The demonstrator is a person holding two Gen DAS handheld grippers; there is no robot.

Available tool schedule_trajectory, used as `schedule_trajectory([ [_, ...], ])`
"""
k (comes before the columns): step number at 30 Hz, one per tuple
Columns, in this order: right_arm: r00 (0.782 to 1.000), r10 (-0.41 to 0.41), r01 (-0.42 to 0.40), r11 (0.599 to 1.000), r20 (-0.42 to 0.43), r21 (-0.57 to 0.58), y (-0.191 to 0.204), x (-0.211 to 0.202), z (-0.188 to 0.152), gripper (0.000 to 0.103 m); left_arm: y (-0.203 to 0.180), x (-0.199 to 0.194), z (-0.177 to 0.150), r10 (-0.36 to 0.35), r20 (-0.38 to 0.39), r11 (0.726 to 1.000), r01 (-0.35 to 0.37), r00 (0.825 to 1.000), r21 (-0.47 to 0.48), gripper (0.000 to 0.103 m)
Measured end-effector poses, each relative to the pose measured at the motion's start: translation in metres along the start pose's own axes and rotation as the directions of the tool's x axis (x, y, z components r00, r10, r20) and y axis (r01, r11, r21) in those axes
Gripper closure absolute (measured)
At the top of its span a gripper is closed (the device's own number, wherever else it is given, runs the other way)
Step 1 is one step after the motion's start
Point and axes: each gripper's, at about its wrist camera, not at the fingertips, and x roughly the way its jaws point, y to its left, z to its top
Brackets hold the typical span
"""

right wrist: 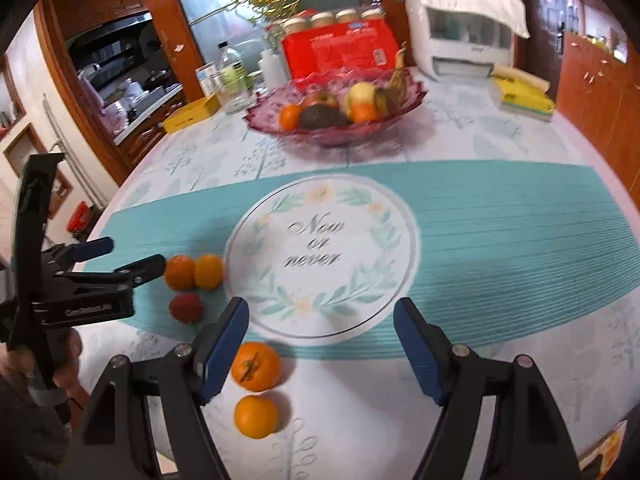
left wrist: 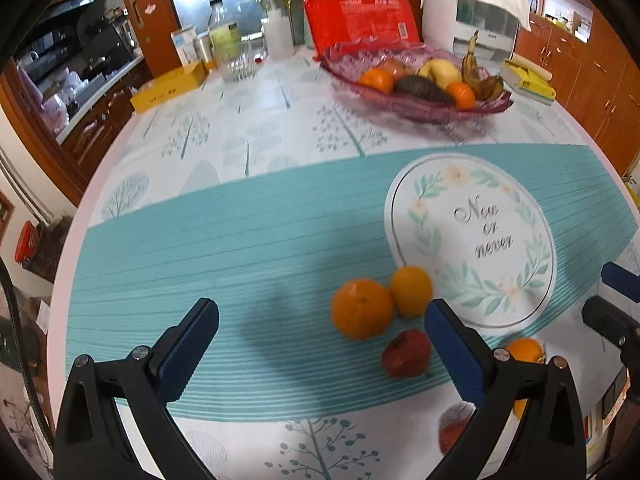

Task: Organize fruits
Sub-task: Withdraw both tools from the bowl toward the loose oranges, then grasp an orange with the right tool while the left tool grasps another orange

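Left wrist view: the left gripper [left wrist: 322, 322] hangs over the teal band of the tablecloth [left wrist: 240, 248], its fingers wide apart with nothing between the pads. Far left at the table's back stands a yellow box [left wrist: 168, 88], then a glass [left wrist: 236, 62] and a red pack [left wrist: 360, 20]. Right of centre at the back sits the purple bowl [left wrist: 416, 108], holding oranges, a dark fruit, a yellow fruit and a spotted banana. Near the gripper, two oranges [left wrist: 362, 308] lie touching each other, just left of the printed "Now or never" circle [left wrist: 472, 240]. A red fruit [left wrist: 406, 354] lies just in front of them, beside the right finger. Another orange [left wrist: 524, 350] shows partly behind that finger. At the far right edge, the right gripper's [left wrist: 612, 296] tips enter.

Right wrist view: at far left a hand [right wrist: 44, 364] holds the left gripper [right wrist: 132, 258], whose tips point toward the orange pair [right wrist: 194, 272]; its fingers are apart. The red fruit [right wrist: 186, 307] lies just below the pair. The right gripper [right wrist: 322, 346] stands open, fingers well apart and empty, over the near edge of the circle. Two further oranges [right wrist: 256, 366] lie on the white cloth, one just beside the left finger, the other [right wrist: 256, 416] nearer the camera. The bowl [right wrist: 336, 136] stands at the back, well apart from all loose fruit.
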Motion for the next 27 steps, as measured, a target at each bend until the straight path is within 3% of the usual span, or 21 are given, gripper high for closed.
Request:
schedule_trajectory([
  [8, 0.996, 0.048, -0.054, 0.995, -0.077, -0.079, 0.027, 0.019, -0.012, 0.029, 0.007, 0.018, -0.005, -0.024, -0.048, 1.000, 0.024, 0.999, -0.002, 0.001],
  [13, 0.989, 0.051, -0.067, 0.992, -0.136, -0.110, 0.036, 0.032, -0.019, 0.041, 0.007, 0.030, -0.005, -0.048, -0.074, 0.999, 0.048, 0.996, -0.010, 0.002],
  [27, 0.976, 0.066, -0.095, 0.986, -0.206, -0.135, 0.043, 0.045, -0.027, 0.062, -0.003, 0.043, 0.001, -0.132, -0.104, 0.991, 0.134, 0.986, 0.008, 0.041],
])
